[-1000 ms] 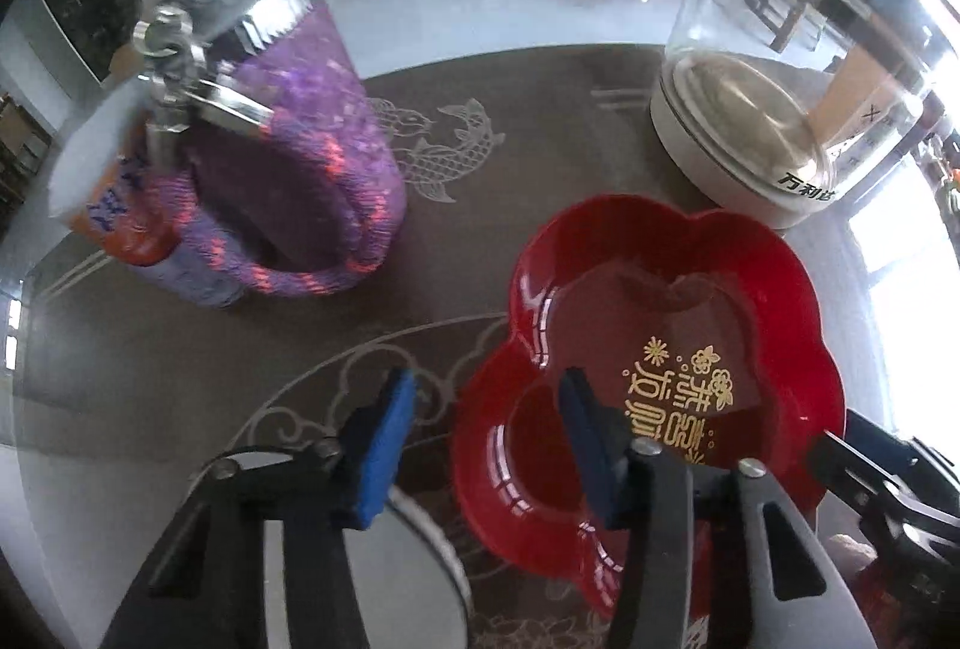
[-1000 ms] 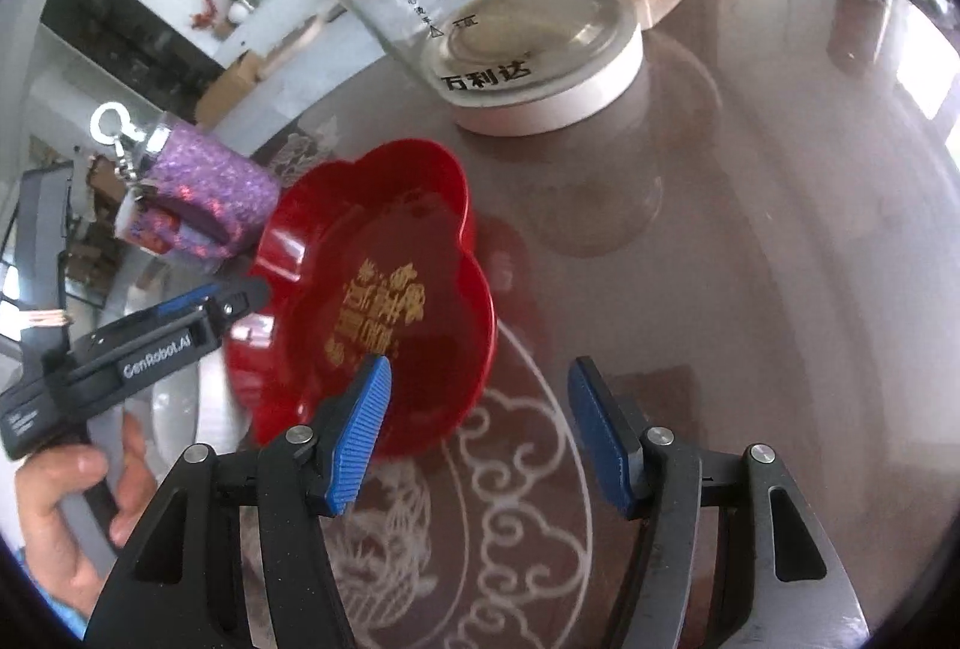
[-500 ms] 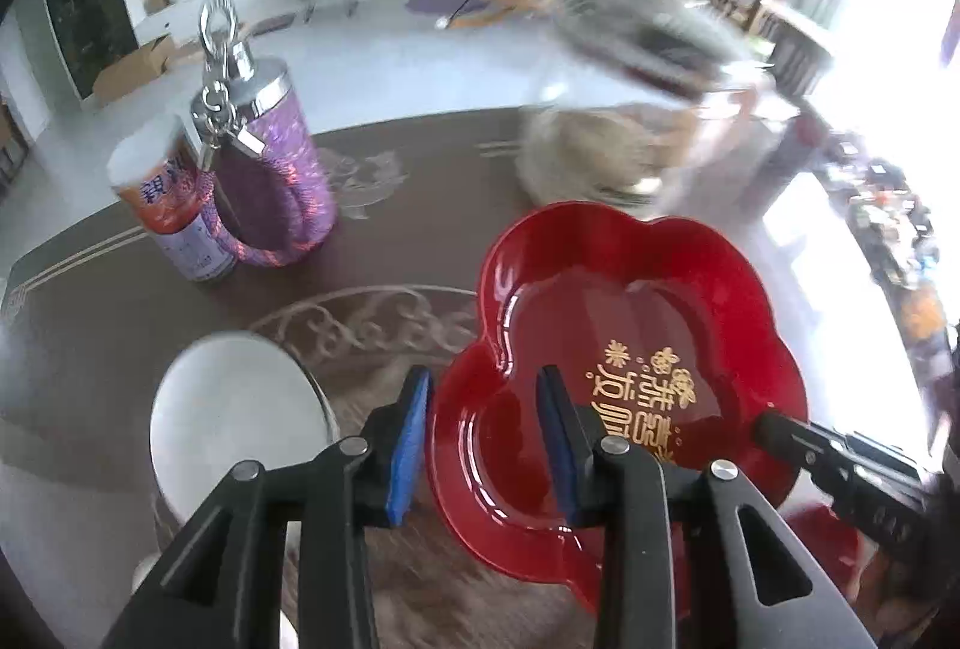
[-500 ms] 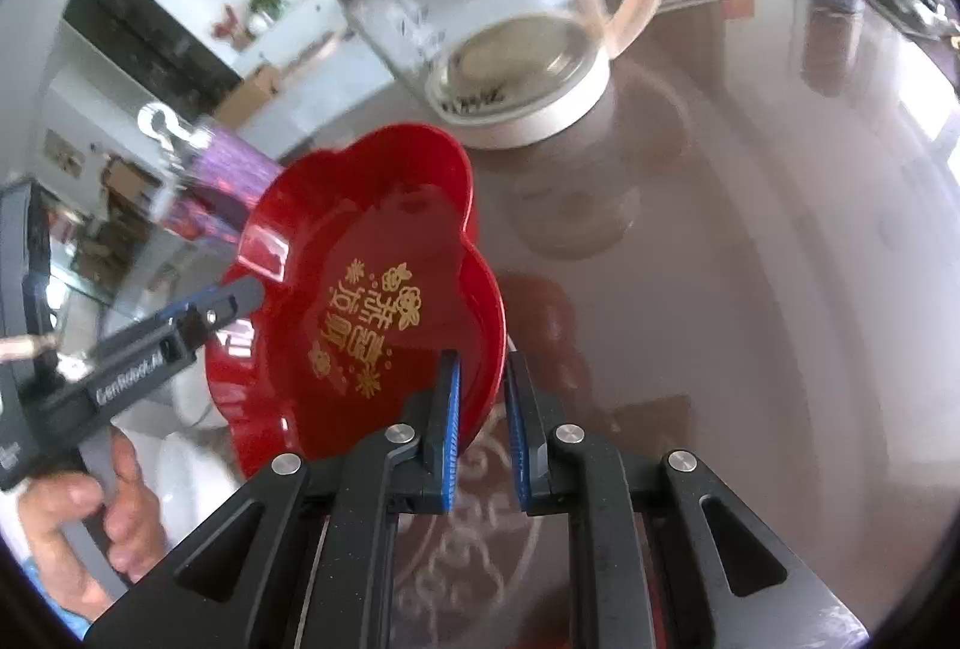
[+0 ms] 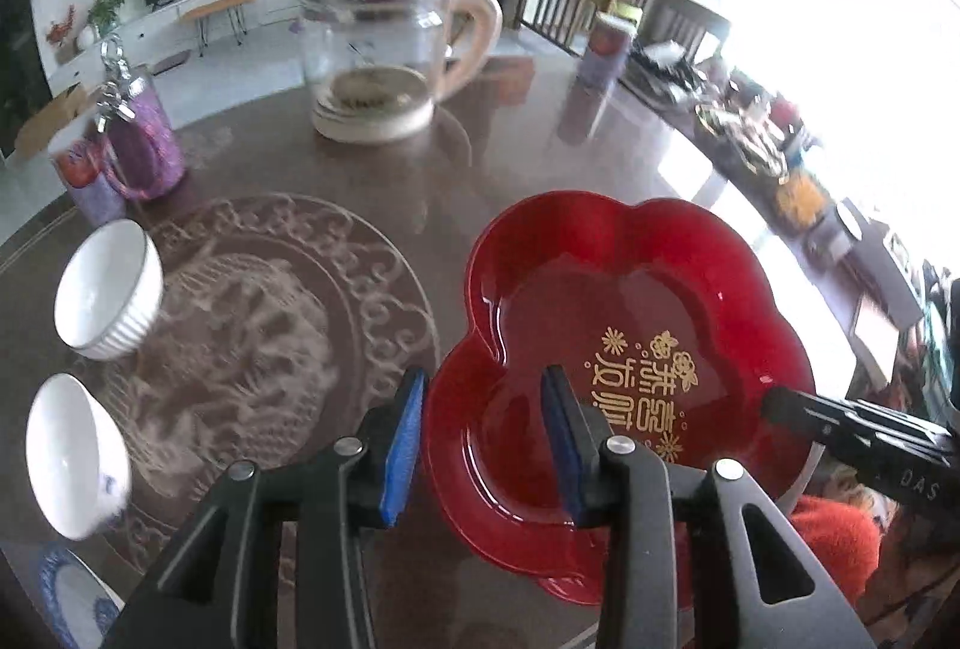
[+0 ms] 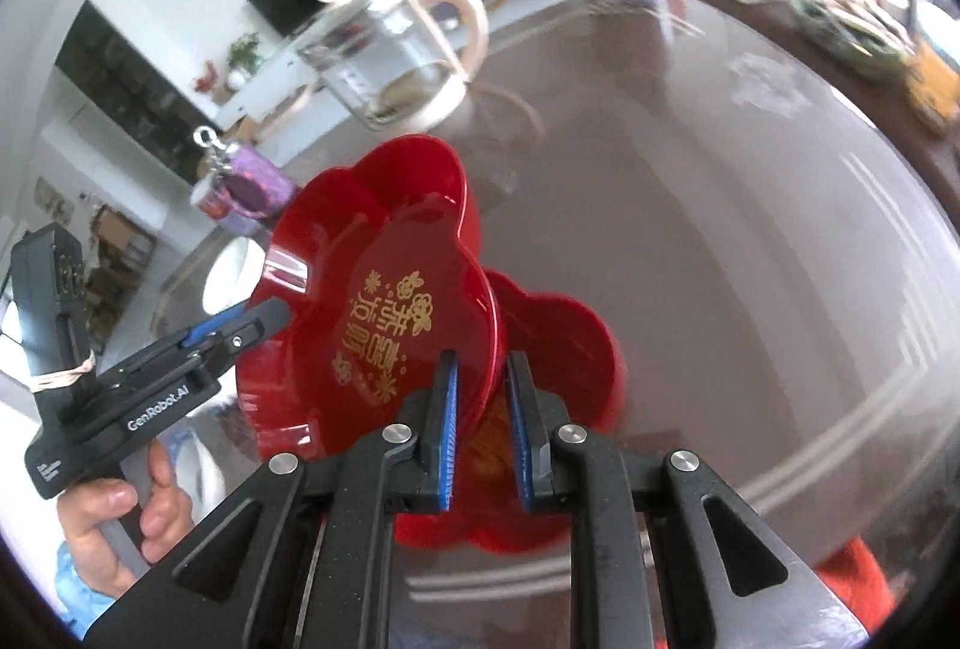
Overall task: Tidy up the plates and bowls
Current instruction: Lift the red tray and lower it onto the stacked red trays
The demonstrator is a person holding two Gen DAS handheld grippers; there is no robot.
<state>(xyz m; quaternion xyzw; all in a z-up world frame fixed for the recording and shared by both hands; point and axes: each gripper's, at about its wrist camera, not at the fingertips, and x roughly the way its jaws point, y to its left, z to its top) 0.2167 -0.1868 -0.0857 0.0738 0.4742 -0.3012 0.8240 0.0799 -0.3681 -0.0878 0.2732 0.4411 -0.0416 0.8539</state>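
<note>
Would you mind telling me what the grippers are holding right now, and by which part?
Both hold the red flower-shaped plate by its rim: the right gripper pinches the near lobe, and the left gripper straddles the opposite edge.

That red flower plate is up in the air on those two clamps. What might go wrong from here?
Both grips sit only at the rim of the glossy red plate, so it may slip or tilt out. The left gripper looks loosely closed. A second red plate lies below; a drop could strike it.
</note>
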